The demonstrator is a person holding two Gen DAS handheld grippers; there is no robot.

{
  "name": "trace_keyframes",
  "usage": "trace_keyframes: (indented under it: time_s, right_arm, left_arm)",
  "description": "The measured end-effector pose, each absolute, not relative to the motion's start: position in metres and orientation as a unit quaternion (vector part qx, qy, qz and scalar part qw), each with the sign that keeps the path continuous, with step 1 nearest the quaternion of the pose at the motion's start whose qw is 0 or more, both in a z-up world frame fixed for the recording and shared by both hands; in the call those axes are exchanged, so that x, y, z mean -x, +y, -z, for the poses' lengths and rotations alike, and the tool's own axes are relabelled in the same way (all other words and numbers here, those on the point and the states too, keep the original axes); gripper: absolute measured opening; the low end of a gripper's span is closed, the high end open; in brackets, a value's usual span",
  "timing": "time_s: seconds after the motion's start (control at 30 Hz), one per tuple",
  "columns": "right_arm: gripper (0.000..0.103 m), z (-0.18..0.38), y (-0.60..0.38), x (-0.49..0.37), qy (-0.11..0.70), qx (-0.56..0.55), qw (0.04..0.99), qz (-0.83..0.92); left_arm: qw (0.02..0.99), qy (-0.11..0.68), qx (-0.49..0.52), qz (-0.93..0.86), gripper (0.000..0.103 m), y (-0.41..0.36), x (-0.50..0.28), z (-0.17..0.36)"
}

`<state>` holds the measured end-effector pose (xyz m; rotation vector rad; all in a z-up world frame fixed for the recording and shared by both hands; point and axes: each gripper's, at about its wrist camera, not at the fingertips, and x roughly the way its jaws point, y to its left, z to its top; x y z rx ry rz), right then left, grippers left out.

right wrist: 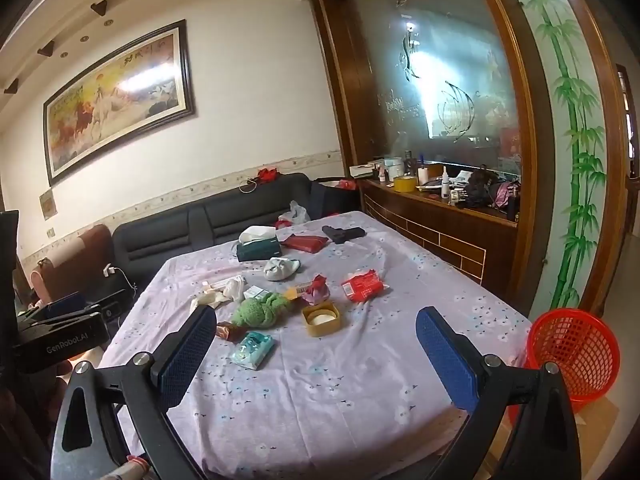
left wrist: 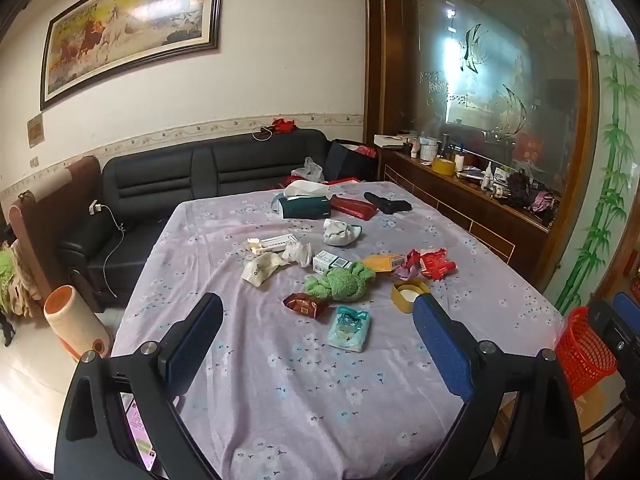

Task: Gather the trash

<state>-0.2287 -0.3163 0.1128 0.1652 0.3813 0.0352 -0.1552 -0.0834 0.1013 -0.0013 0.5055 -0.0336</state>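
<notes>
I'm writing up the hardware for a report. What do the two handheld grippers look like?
Both match: the left gripper and right gripper have matte black frames with silver bolts and two flat fingers faced in textured blue pads. The left one's body carries white "GenRobot.AI" lettering.

Dim warm room, glare on framed painting [left wrist: 132, 28], fisheye-warped edges

A black sofa [left wrist: 208, 172] under a framed, seemingly horse-themed painting [left wrist: 132, 24].

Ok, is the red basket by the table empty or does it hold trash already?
Looks empty: the red basket shows only bare mesh inside.
</notes>
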Motion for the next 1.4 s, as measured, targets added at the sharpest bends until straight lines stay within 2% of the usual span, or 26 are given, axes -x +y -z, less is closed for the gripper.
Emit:
trace_keyframes:
  time_s: [1.4]
  right_arm:
    - [0.102, -0.112, -0.304, 0.231, 0.176, -0.075, 0.981, -0.03]
  left_arm:
    - [0.969, 0.248, 0.001, 0.018, 0.095, -0.085, 0.161, -0.102]
